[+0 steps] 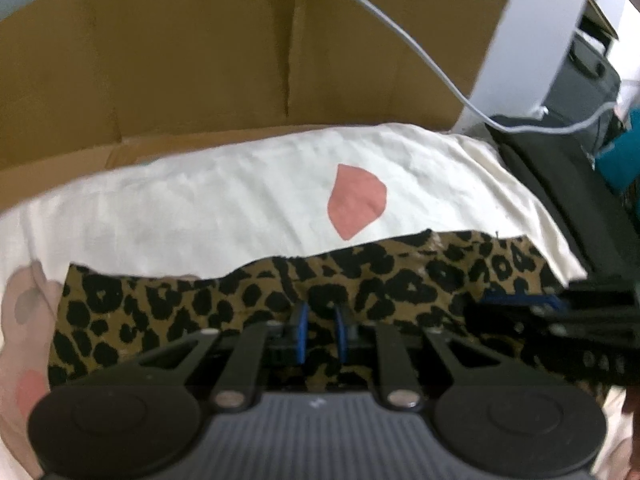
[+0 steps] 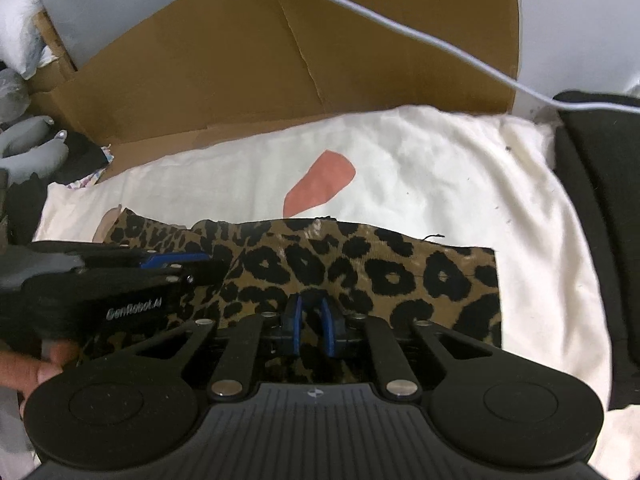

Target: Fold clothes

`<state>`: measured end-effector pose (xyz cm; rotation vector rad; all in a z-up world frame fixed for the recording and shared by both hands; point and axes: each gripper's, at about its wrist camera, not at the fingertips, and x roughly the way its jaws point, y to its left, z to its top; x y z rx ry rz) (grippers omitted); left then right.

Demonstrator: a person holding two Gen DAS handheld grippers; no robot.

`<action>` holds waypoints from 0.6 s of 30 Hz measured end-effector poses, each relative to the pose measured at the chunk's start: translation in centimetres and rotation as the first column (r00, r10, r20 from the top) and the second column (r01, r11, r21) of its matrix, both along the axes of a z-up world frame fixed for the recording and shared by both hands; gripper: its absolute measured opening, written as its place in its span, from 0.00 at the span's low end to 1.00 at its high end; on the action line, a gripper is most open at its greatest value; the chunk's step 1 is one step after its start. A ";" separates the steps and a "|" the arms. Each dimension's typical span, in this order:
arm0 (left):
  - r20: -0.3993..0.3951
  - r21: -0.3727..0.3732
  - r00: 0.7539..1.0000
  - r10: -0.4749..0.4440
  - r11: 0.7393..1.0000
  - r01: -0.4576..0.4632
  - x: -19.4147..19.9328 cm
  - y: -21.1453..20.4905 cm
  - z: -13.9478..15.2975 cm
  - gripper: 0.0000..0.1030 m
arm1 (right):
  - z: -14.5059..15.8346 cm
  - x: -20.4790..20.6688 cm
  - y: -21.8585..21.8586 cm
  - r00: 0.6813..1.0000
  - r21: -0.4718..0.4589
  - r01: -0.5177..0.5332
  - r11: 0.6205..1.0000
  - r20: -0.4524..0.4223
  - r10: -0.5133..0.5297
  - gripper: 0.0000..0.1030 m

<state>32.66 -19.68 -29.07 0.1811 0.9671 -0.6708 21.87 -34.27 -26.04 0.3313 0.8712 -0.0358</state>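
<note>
While both grippers' (image 1: 320,326) (image 2: 311,322) fingertips pinch leopard-print cloth (image 2: 360,272), its near edge hidden.

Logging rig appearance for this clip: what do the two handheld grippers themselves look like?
Both match: black bodies, each with two round black discs, a ribbed grey centre plate, black linkage bars with silver pivot pins, and narrow fingers faced with blue pads. The left gripper carries white "GenRobot.AI" lettering on its side, readable from the right wrist view. The right gripper shows no lettering. No sleeves are visible.
</note>
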 end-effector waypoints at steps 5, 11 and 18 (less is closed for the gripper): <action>-0.048 -0.004 0.998 0.051 0.999 -0.052 0.4 0.0 0.6 0.15 | 0.7 -1.7 0.3 1.000 0.002 -0.013 1.000 0.019 0.013 0.17; 0.008 -0.020 1.000 0.023 1.000 -0.023 -1.5 0.1 2.2 0.13 | 1.4 -4.4 1.2 0.998 -0.022 -0.032 0.999 0.049 0.033 0.18; 0.053 -0.085 0.997 -0.047 0.995 0.051 -6.2 2.2 4.5 0.13 | 1.5 -7.4 1.0 0.996 -0.021 -0.052 0.998 0.076 0.053 0.26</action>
